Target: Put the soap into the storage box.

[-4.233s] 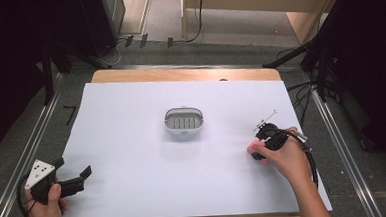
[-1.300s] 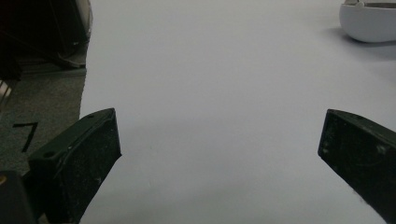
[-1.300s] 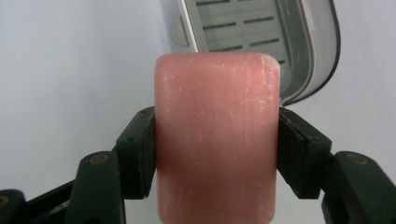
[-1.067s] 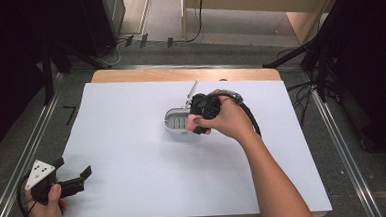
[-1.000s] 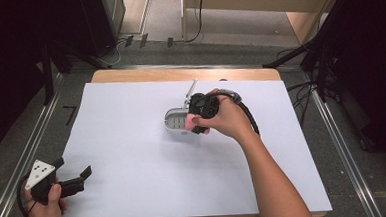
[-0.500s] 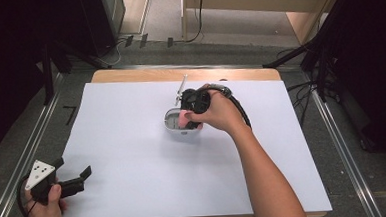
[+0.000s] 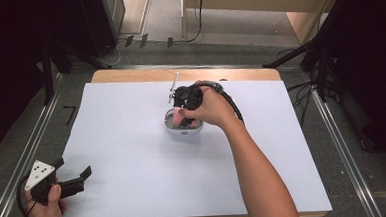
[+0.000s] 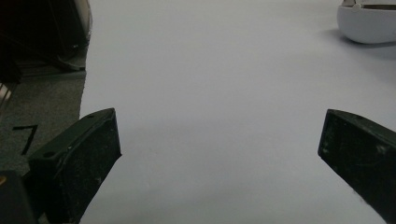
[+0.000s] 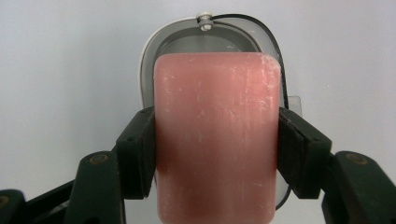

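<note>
Pink soap bar held right over its dish

You have the pink soap bar (image 9: 217, 140) pinched by its two long sides in your right gripper (image 9: 217, 154) jaws, just above the white soap dish (image 9: 149, 60) in the middle of the tabletop (image 7: 133, 156). It looks hard, smooth and likely slippery, so squeeze the flat sides. Your left gripper (image 8: 219, 154), jaws spread and empty, waits at 8 o'clock.

Even, soft overhead light on the white sheet (image 7: 133, 156); dark surrounds (faint shadows), close soap (image 9: 217, 140) slightly blurred.
</note>
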The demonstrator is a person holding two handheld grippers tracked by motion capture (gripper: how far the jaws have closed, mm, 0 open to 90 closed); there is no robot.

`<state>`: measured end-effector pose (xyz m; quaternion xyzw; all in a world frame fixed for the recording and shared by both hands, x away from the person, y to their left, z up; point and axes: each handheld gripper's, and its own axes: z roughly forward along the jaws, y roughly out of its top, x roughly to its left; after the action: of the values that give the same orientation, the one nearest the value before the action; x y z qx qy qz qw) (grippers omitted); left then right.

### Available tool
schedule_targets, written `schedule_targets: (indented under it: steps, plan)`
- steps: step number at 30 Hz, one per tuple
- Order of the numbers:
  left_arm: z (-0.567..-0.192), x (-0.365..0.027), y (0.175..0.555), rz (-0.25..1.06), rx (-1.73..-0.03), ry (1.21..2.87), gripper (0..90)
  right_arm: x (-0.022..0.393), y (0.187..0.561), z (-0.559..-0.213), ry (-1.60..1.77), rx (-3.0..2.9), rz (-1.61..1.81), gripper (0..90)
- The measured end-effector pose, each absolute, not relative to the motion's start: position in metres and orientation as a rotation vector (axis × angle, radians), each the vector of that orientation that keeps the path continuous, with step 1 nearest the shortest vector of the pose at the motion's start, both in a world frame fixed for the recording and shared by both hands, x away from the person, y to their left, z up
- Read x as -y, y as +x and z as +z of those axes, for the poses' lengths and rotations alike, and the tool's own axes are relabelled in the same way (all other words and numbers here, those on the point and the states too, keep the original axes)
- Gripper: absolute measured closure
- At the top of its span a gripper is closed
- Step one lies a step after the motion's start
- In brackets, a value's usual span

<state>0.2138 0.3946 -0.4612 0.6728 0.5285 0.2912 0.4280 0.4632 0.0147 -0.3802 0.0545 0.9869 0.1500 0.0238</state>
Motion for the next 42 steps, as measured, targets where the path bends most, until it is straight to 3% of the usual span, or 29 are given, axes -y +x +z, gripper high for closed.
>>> schedule_targets:
  steps: [31,42]
  plan:
    - [-0.461,-0.394,0.214,0.728,-1.314,1.681,0.0,-0.018,0.469,-0.390,0.080,-3.066,0.476,38.6]
    - [-0.461,-0.394,0.214,0.729,-1.315,1.685,0.0,-0.009,0.468,-0.379,0.153,-3.038,0.562,39.8]
